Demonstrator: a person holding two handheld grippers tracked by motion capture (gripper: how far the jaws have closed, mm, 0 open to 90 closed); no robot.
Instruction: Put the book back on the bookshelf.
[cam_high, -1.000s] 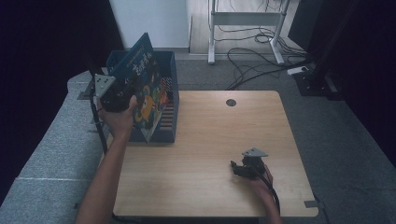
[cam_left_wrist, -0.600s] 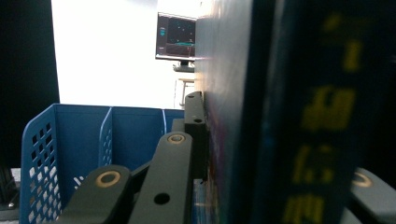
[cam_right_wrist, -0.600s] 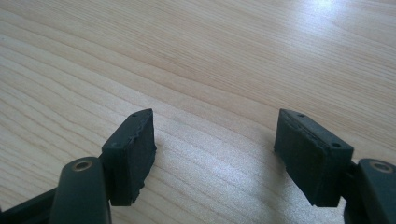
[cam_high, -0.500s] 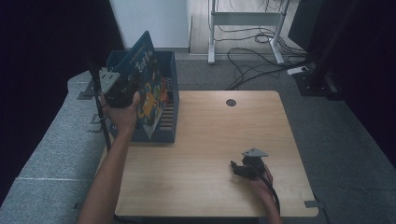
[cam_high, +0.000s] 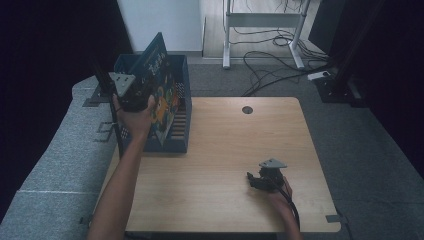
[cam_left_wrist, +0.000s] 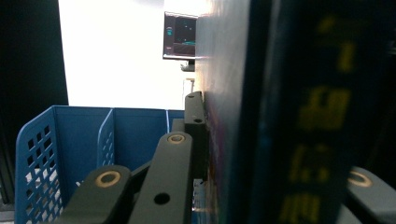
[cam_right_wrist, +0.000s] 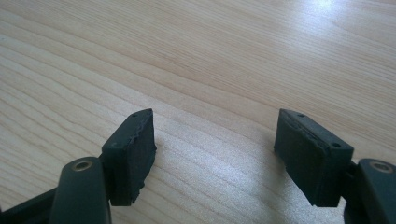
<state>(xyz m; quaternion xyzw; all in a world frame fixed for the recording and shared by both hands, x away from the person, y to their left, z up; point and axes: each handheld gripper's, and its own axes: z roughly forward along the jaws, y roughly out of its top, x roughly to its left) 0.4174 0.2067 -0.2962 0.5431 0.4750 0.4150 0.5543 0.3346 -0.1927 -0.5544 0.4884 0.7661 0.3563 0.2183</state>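
Note:
A dark blue book (cam_high: 158, 61) with yellow lettering and a colourful cover stands tilted in a blue perforated crate (cam_high: 181, 136) at the table's left edge. My left gripper (cam_high: 134, 93) is shut on the book from its near side, above the crate. In the left gripper view the book (cam_left_wrist: 289, 93) is edge-on between the jaws of the left gripper (cam_left_wrist: 275, 154), with the crate's inner walls (cam_left_wrist: 84, 135) below. My right gripper (cam_high: 256, 180) rests low over the wooden table (cam_high: 235, 140) near its front right, open. Nothing lies between the right gripper's (cam_right_wrist: 215, 149) pads (cam_right_wrist: 133, 149).
The crate hangs partly over the table's left edge, above grey flooring (cam_high: 65, 150). A round cable hole (cam_high: 247, 110) sits at the table's far middle. Cables and a metal frame (cam_high: 265, 25) lie on the floor beyond. A lit monitor (cam_left_wrist: 180, 35) shows far off.
My left gripper has shifted slightly over the crate with the book in it. The right gripper has stayed put.

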